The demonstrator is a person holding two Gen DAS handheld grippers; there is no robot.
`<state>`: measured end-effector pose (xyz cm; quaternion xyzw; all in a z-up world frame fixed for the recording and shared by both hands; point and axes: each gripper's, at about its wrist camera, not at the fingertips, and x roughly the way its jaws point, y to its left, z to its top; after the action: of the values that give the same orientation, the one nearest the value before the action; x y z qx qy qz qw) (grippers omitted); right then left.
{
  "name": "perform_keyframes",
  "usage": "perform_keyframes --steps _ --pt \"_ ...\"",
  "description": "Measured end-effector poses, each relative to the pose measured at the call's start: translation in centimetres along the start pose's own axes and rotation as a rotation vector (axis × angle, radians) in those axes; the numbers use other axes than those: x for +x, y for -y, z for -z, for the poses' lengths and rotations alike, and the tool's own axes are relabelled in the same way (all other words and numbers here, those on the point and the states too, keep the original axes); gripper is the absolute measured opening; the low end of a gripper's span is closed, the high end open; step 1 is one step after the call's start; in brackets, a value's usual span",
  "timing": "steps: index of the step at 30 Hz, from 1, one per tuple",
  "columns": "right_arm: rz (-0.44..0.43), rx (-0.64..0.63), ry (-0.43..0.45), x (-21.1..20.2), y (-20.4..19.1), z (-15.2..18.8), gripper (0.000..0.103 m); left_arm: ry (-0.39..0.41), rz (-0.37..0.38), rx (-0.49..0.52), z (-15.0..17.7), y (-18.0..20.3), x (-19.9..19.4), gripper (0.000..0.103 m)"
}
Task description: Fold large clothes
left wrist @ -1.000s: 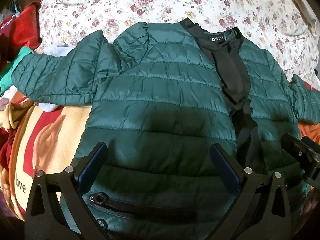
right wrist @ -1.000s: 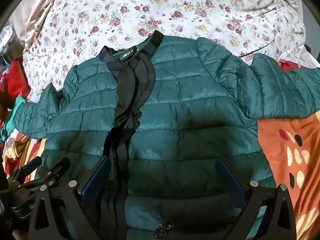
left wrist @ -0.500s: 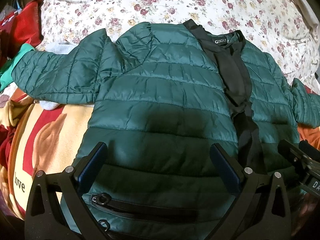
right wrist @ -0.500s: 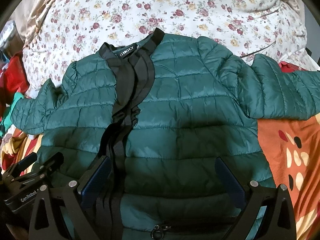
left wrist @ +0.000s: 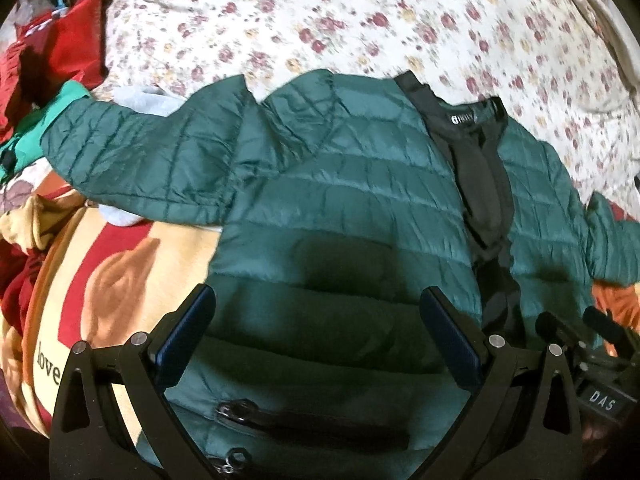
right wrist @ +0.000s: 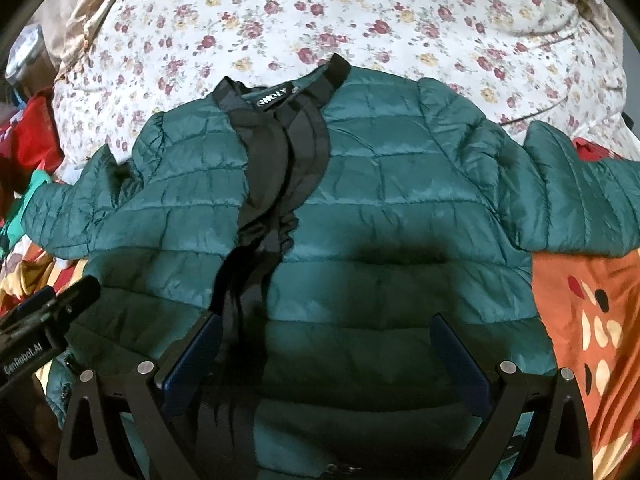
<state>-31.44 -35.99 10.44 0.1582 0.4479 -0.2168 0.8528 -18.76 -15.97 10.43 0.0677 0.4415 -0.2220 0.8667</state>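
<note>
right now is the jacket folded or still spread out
Spread out. The jacket lies flat, front up, on the floral sheet, both sleeves out to the sides; no fold made yet.

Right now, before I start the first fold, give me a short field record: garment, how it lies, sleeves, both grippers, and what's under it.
garment: green quilted puffer jacket, black placket and collar
lay: spread flat, front up, collar away from the cameras, unfolded
left-side sleeve: stretched outward over a patterned blanket
right-side sleeve: stretched outward over orange fabric
left gripper: open, above the hem, holding nothing
right gripper: open, above the hem near the placket, holding nothing
underneath: floral bedspread
</note>
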Motion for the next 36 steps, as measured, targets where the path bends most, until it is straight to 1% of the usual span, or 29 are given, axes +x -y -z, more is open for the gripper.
perform_keyframes --steps 6,11,25,36 --pt "-0.02 -0.017 0.015 -0.3 -1.2 -0.5 0.103 -0.01 -0.013 -0.006 -0.1 -0.5 0.4 0.102" --pt "-0.019 -0.027 0.016 -0.4 -1.7 -0.5 0.103 -0.012 -0.016 0.001 0.0 -0.5 0.6 0.102" --pt "-0.006 -0.018 0.003 0.1 -1.1 -0.1 0.103 -0.016 -0.024 0.019 0.4 -0.2 0.7 0.102" --pt "-0.022 -0.029 0.016 -0.2 -1.3 -0.3 0.103 -0.008 -0.04 0.011 0.6 0.1 -0.1 0.102"
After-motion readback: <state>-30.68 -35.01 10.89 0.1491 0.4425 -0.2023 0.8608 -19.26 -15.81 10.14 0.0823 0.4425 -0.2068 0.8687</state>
